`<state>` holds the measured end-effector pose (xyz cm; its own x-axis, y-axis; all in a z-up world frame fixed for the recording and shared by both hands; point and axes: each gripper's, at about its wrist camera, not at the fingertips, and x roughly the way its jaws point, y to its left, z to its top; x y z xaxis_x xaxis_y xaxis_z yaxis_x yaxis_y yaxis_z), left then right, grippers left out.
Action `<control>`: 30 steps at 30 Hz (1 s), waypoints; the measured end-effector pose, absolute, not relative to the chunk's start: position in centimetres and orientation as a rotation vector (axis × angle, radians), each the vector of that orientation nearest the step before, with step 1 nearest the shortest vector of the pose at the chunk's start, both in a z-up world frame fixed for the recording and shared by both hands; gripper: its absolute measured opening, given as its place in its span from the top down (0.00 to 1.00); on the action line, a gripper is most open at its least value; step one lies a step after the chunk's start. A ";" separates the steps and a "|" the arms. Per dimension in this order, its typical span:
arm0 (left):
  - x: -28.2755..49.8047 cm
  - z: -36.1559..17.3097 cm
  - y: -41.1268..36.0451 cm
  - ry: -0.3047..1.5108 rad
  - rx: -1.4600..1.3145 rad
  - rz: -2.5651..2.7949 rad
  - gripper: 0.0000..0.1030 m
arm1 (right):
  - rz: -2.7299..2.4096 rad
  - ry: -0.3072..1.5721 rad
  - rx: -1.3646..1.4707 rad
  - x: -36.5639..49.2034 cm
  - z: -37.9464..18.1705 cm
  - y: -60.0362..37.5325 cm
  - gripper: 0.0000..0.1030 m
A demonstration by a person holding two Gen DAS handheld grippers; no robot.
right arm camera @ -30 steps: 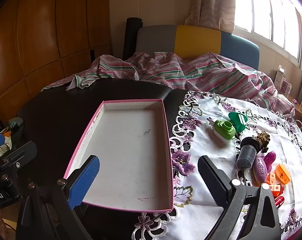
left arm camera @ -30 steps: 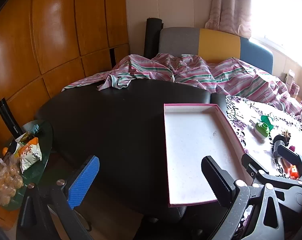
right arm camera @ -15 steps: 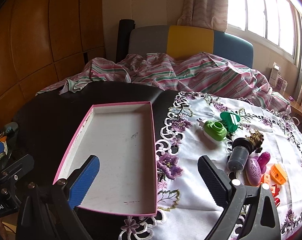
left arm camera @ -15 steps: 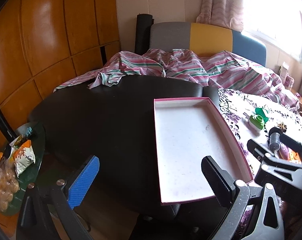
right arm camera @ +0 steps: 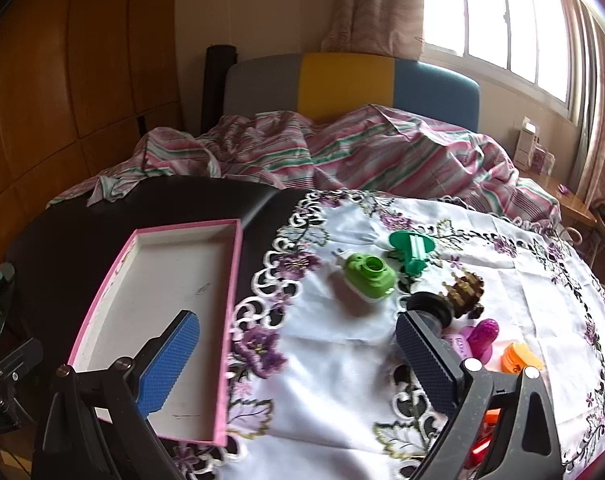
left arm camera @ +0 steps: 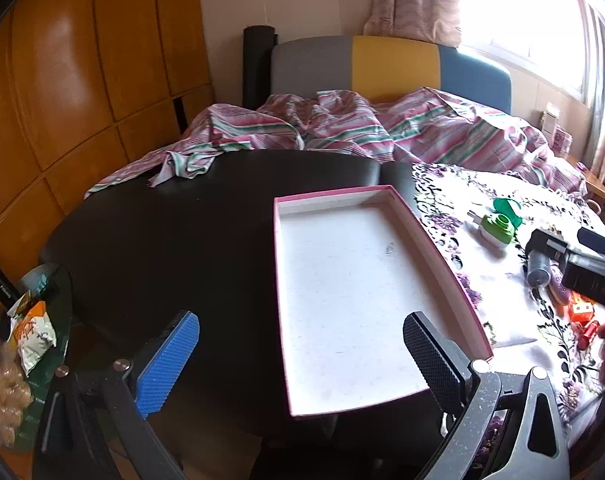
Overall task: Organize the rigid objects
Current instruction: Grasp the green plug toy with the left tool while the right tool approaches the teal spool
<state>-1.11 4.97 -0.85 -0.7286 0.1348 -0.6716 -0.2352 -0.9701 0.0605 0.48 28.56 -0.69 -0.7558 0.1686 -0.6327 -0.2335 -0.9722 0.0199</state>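
One pink-rimmed tray on the desk, two green toys on one embroidered cloth, left gripper and right gripper with jaws spread, holding nothing.

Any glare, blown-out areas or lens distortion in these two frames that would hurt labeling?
Left wrist: the window is blown out white, the wooden wall panels carry glare and bow with fisheye curvature. Right wrist: window panes overexposed, corners vignetted dark; the pink tray and green toy stay sharp.
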 end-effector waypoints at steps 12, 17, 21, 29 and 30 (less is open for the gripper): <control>-2.9 -1.1 8.5 0.218 -1.093 2.608 0.01 | 2.541 0.336 -0.908 0.9 -1.3 42.7 0.02; -3.9 -1.0 12.5 0.301 -1.073 2.465 0.01 | 2.398 0.636 -0.885 2.6 -3.0 47.8 0.02; -5.8 -1.4 16.9 0.326 -1.105 2.364 0.01 | 2.361 0.736 -0.848 3.8 -3.1 49.1 0.02; -11.1 -3.6 26.8 0.276 -1.275 2.175 0.09 | 2.381 0.713 -0.829 3.7 -2.6 48.9 0.02; -11.8 -3.9 27.9 0.269 -1.298 2.163 0.10 | 2.386 0.708 -0.829 3.6 -2.6 48.9 0.02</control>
<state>-11.84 27.94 -3.95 -0.3455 0.3861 -0.8553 -0.5837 -0.8021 -0.1262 3.61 48.93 -2.62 -0.6822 0.2906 -0.6709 -0.6096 -0.7328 0.3024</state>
